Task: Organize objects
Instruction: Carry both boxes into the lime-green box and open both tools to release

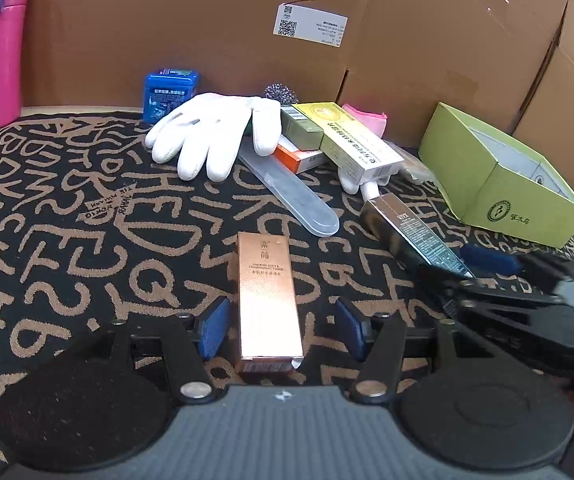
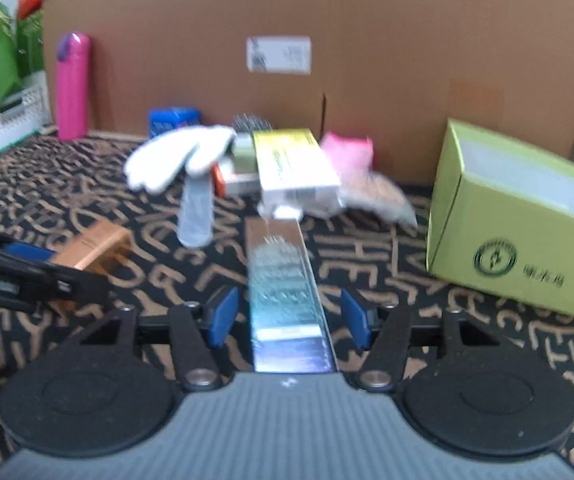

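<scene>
**Two grippers, two cartons, neither one gripped**

On the black cloth with tan lettering, starting at its far left corner, a pink flask stands upright against the cardboard wall. Further along the back edge sits a blue tub, with a white glove draped in front of it. Beside the glove lies a heap of small cartons topped by a yellow-and-white box, and a clear plastic case slants out from under the pile toward the middle of the cloth.

Near the front edge, the left gripper straddles a copper carton lying flat. Its blue pads stand wide, with a gap on each side of the carton, so nothing is held. To the right, the right gripper frames a dark metallic carton in the same way: fingers moderately apart, pads clear of both long sides. That view is blurred, so fine contact cannot be confirmed.

At the right edge an open green box rests tilted, its mouth facing up and inward.

The step in hand looks like lining up on the two cartons before picking them. Next, each gripper probably needs to close squarely on its carton's long sides, lift, and carry it toward the green box, the likeliest container.
</scene>
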The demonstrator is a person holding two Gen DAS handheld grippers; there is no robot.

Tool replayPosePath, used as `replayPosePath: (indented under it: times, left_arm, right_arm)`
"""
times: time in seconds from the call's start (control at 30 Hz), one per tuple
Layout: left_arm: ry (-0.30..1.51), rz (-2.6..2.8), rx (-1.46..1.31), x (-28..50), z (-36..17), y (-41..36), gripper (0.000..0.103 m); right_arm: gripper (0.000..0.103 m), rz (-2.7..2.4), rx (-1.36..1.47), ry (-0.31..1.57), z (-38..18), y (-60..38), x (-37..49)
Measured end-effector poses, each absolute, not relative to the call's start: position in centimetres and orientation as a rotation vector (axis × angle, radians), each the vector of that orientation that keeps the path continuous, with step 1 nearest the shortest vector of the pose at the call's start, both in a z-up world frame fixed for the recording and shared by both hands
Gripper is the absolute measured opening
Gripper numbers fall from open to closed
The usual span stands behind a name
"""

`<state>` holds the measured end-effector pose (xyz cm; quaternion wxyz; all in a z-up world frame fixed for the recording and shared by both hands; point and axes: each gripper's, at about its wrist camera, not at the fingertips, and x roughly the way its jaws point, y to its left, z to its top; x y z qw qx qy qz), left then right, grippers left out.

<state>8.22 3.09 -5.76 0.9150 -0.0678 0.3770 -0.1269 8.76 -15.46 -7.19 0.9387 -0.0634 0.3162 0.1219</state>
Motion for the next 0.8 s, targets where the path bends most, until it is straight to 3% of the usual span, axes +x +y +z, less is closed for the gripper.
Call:
replayPosePath:
  times: [0.07,0.13,0.33,0.8]
  left_arm:
    - [0.774,-0.261,-0.100,7.9,-5.7,3.0,0.037]
    - [0.779,-0.289,-0.057,7.6,-5.6,2.8,0.036]
    - [0.797,-0.379,-0.044,6.1,-5.6,1.8,0.035]
    - [0.798,-0.329,0.005,6.8,-5.8,0.2,0.036]
  right_arm:
    - [0.039,0.260,-0.065,0.668,-7.6,-16.2,8.4]
    - [0.038,0.251,-0.047,0.691,-7.4,-16.6,7.2]
    - [0.041,0.276,-0.001,0.729,-6.9,-17.5,3.5]
    - [0.044,0.267,-0.055,0.715,-7.3,-16.2,4.5]
